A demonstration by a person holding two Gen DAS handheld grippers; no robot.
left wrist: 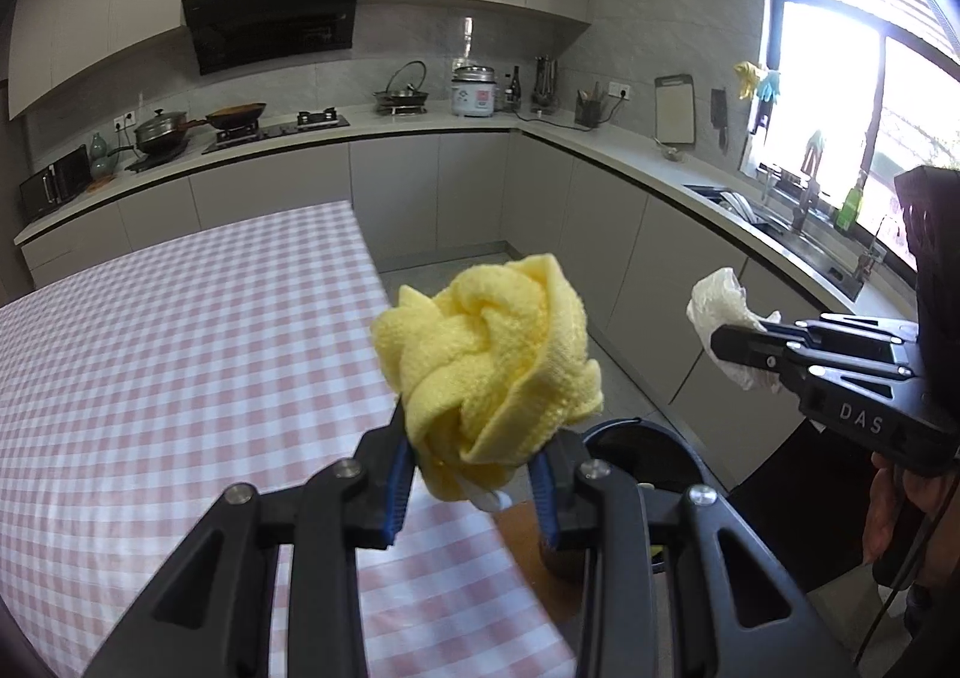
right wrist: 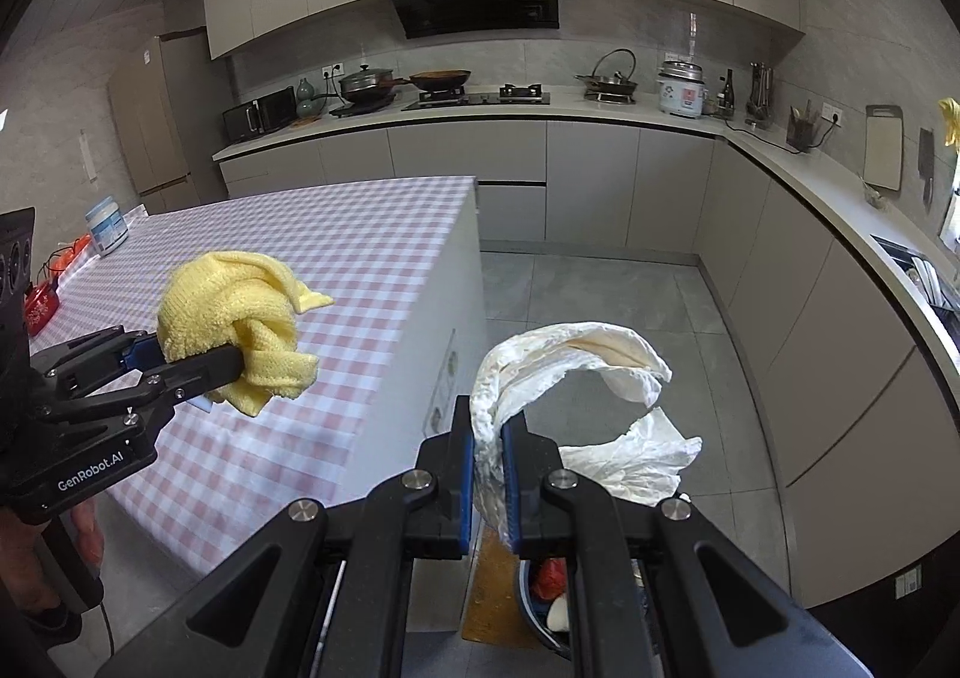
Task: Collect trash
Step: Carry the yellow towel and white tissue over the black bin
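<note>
- The left claw is clamped on a crumpled yellow cloth, its blue pads pressing both sides of the bundle; a scrap of white shows under the cloth, between the fingers.
- The cloth is held in the air, over the corner of the counter, which wears a pink-and-white checked cover.
- The right claw is closed tight on a wad of white paper, the paper squeezed into a thin strip between the pads and flaring out loose above and to the right.
- The paper hangs over the grey tiled floor, beside the counter's end panel.
- Just below the right claw sits a dark trash bin; something red and something white lie inside it. In the left wrist view the bin's rim shows behind the left claw.
- A hand grips each claw's handle at the frame edges.
- On the counter's far left stand a white jar and a red packet.
- Along the back wall run a stove with pans, a rice cooker and a microwave.
</note>
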